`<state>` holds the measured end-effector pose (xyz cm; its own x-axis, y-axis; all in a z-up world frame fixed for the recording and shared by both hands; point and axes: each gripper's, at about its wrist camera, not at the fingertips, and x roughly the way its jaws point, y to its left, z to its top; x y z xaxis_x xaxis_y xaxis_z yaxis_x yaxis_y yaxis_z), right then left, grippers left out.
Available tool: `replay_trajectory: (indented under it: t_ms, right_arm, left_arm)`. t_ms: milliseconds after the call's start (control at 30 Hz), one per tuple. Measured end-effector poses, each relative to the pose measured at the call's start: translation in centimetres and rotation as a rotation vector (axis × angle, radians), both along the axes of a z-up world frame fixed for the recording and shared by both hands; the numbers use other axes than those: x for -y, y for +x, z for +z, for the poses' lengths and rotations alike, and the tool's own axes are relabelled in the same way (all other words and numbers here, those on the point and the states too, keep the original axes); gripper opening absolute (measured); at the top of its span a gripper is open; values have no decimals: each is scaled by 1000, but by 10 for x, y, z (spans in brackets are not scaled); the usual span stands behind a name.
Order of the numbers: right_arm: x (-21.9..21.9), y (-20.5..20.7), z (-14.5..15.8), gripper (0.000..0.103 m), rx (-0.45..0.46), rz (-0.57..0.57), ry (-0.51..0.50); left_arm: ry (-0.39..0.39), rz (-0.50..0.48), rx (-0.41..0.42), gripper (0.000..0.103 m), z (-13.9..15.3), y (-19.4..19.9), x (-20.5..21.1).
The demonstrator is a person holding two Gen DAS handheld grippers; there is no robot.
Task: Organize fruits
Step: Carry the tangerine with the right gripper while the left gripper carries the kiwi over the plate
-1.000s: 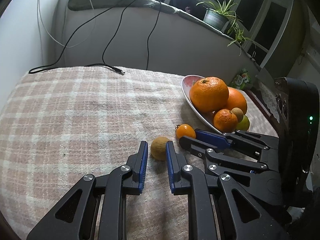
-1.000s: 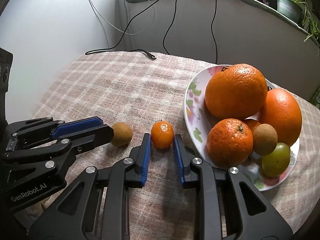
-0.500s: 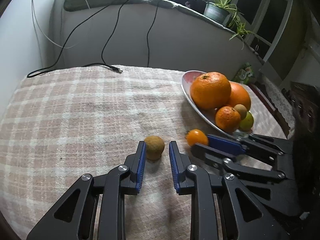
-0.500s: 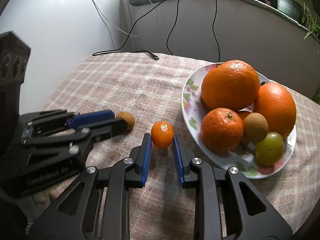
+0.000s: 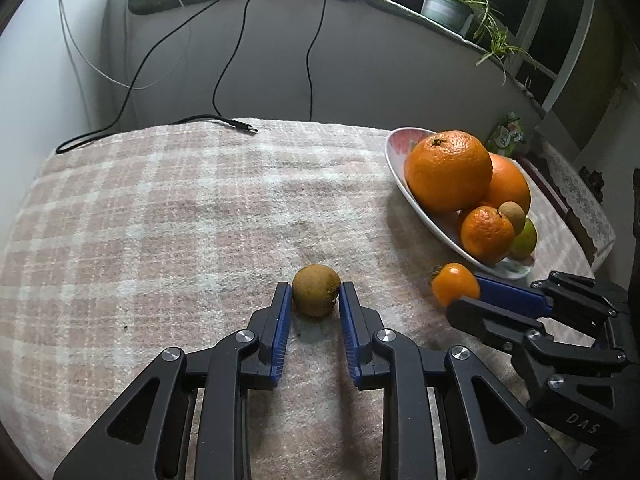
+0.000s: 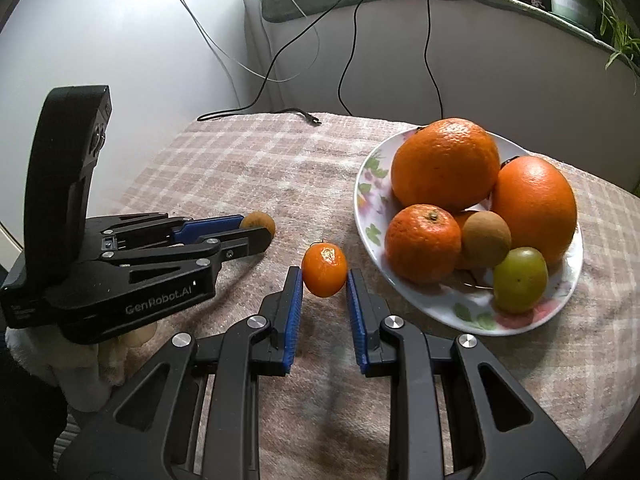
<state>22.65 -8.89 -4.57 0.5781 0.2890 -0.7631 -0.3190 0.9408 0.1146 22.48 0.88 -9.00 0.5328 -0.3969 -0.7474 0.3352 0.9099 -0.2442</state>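
Plate [image 6: 370, 216] of fruit at the bench's [image 5: 180, 208] right side, kumquat [image 6: 324, 269] just left of the plate between the right claw's [image 6: 323, 286] fingers, brown fruit [image 5: 316, 290] farther left between the left claw's [image 5: 314, 300] fingers, cable end [image 5: 240, 124] on the far edge, potted plant [image 5: 446, 10] on the ledge behind.

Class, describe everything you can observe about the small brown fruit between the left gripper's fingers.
The small brown fruit is round, dull and rough-skinned, tan-brown with darker specks. It rests on the checked cloth, apart from the plate, between the blue pads of the left gripper, whose tips flank it closely on both sides.
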Motion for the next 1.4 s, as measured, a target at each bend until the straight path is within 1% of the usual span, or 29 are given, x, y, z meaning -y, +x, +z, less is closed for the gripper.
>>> replay_trajectory:
  t_ms: [200,367,533,700,867,1067,1233,1400]
  right_arm:
    - [12,-8,6,23,3,9,36]
    - [28,-16,14,23,13,10,71]
    - [49,-24,27,23,30,11,99]
    - [76,-26,46,23,70,-6,104]
    - [104,-12,59,23,92,-39,115]
    - [131,13,64,23,97,-70,128]
    - [143,34,67,23,105,-68,130]
    - [144,55,67,23,106,-59,123]
  left_arm:
    - [-10,17,3,22,3,-3,1]
    - [-25,23,21,22,14,-10,3]
    - [-31,-2,54,22,31,-12,20]
    - [-36,-34,78,22,44,-8,42]
    - [-26,-56,101,22,54,0,65]
    - [-22,-70,121,22,64,13,84]
    - [-9,-81,136,22,73,24,99]
    - [2,-100,148,22,80,37,118]
